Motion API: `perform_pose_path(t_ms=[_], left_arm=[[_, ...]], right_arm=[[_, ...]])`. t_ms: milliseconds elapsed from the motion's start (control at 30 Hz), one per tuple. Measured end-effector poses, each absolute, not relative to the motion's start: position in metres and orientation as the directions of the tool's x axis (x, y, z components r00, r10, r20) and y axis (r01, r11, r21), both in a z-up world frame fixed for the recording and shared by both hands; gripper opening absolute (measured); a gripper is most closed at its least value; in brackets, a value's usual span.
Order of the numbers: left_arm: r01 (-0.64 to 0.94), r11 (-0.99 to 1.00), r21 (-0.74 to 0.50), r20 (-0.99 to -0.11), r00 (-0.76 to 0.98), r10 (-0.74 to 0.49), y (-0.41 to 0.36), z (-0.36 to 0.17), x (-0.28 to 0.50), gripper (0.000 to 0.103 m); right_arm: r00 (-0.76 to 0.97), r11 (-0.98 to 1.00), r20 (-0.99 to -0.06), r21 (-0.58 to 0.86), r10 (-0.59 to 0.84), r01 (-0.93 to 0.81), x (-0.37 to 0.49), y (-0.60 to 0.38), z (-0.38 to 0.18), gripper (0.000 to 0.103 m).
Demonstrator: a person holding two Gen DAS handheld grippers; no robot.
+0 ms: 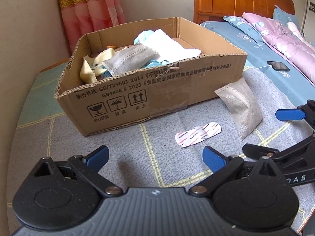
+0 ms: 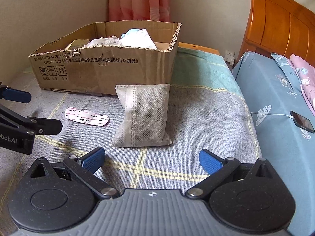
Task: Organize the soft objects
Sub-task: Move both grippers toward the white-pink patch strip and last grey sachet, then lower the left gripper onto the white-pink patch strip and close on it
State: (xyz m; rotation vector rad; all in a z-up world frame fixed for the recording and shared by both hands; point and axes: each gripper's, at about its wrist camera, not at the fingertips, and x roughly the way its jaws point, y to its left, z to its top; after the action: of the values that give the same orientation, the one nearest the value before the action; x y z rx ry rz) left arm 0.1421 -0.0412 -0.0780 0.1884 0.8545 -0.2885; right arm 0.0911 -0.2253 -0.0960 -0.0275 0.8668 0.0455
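From the left wrist view, your left tool (image 1: 155, 155) hangs with its blue pads wide apart and nothing between them, low over the grey checked blanket (image 1: 137, 143). The cardboard box (image 1: 149, 90) stands ahead, already holding several soft items. The pink wrapper (image 1: 198, 134) lies flat just ahead and to the right of this tool, its long axis running roughly left to right, so the left tool is the nearer one for it. The grey pouch (image 1: 241, 107) leans by the box's right front corner, and the right tool (image 1: 291, 129) reaches in from the right edge beside it.

From the right wrist view, your right tool (image 2: 151, 160) is also spread, holding nothing. The grey pouch (image 2: 142, 116) sits straight ahead of it, long axis pointing away from you toward the cardboard box (image 2: 110, 68), which it seems to touch, though the contact is hard to confirm. The pink wrapper (image 2: 87, 116) lies to the left, near the left tool (image 2: 29, 118).

The blanket covers what looks like a low surface in a bedroom corner; the bed (image 2: 275, 98) with a phone (image 2: 302, 121) is on the right, a curtain (image 2: 138, 0) behind.
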Motion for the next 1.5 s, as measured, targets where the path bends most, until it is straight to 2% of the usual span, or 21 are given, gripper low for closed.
perform_pose_path(t_ms=[333, 667, 967, 1167, 1333, 1500], left_arm=[[0.423, 0.904, 0.065, -0.773, 0.594, -0.223, -0.067, -0.088, 0.160, 0.101], [0.382, 0.924, 0.028, -0.772, 0.596, -0.223, -0.071, -0.090, 0.174, 0.099], [0.573, 0.818, -0.047, -0.772, 0.499, -0.394, -0.083, -0.081, 0.172, 0.094], [0.652, 0.756, -0.058, -0.802, 0.421, -0.424, -0.089, -0.085, 0.174, 0.094], [0.708, 0.701, -0.081, -0.820, 0.353, -0.451, -0.084, -0.081, 0.160, 0.087], [0.710, 0.702, -0.050, -0.821, 0.372, -0.434, -0.080, -0.079, 0.160, 0.064]], right_arm=[[0.642, 0.996, -0.765, -0.004, 0.052, -0.084, 0.091, -0.226, -0.095, 0.103], [0.646, 0.996, -0.761, -0.002, 0.053, -0.084, 0.090, -0.226, -0.095, 0.103], [0.628, 0.993, -0.774, 0.002, 0.076, -0.117, 0.083, -0.226, -0.093, 0.103], [0.620, 0.989, -0.779, -0.002, 0.092, -0.148, 0.074, -0.225, -0.091, 0.103], [0.617, 0.986, -0.779, 0.005, 0.110, -0.169, 0.070, -0.225, -0.091, 0.103], [0.619, 0.985, -0.778, 0.006, 0.111, -0.170, 0.071, -0.226, -0.091, 0.103]])
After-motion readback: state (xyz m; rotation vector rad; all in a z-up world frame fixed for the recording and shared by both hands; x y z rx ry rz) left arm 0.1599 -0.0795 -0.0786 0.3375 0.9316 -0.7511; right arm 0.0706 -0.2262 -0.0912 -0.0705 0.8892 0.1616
